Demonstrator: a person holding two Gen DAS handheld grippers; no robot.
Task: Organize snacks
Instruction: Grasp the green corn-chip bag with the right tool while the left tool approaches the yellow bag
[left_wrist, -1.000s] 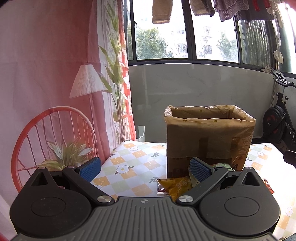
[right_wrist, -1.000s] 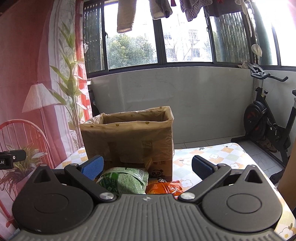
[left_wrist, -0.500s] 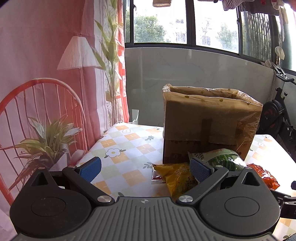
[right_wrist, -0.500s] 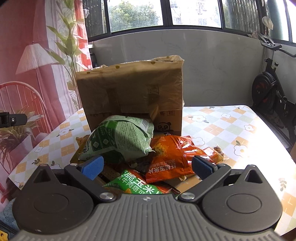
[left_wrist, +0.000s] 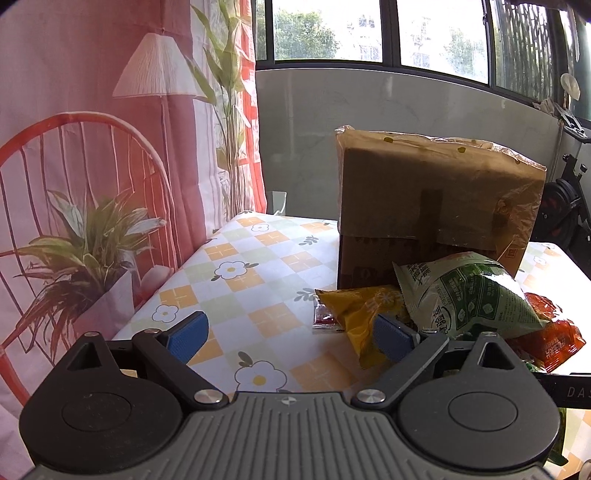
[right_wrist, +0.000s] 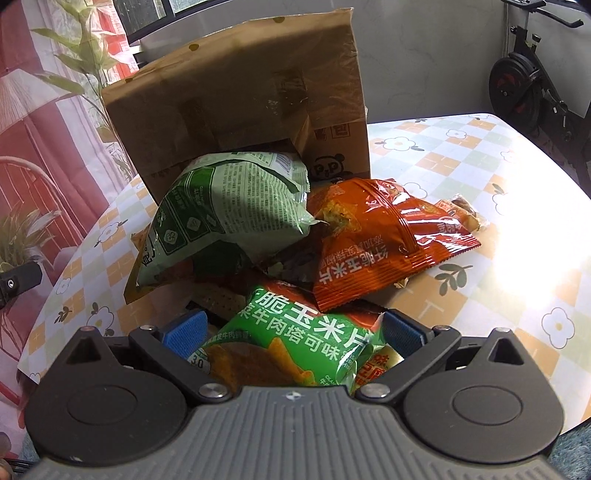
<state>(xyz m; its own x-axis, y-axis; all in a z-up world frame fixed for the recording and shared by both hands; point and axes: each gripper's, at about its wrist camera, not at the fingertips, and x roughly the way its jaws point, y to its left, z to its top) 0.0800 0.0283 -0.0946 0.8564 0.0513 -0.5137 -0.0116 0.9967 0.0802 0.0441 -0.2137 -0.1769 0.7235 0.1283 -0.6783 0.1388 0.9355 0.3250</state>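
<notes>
— Where are the snacks?
— Heaped on the bench (right_wrist: 461, 155) against the front of the cardboard box (right_wrist: 236, 96); a pale green bag (right_wrist: 225, 206) tops an orange bag (right_wrist: 380, 240).
— The tools?
— The right tool (right_wrist: 291, 330) gapes around a green corn-chip bag (right_wrist: 295, 343); the left tool (left_wrist: 290, 336) has just narrowed slightly, nothing between its jaws, beside a yellow bag (left_wrist: 354, 306).

My left gripper (left_wrist: 290, 338) stands open over the table (left_wrist: 236, 280), its jaws having just closed slightly. Its right pad appears to overlap the yellow snack bag (left_wrist: 360, 306); contact is unclear.
</notes>
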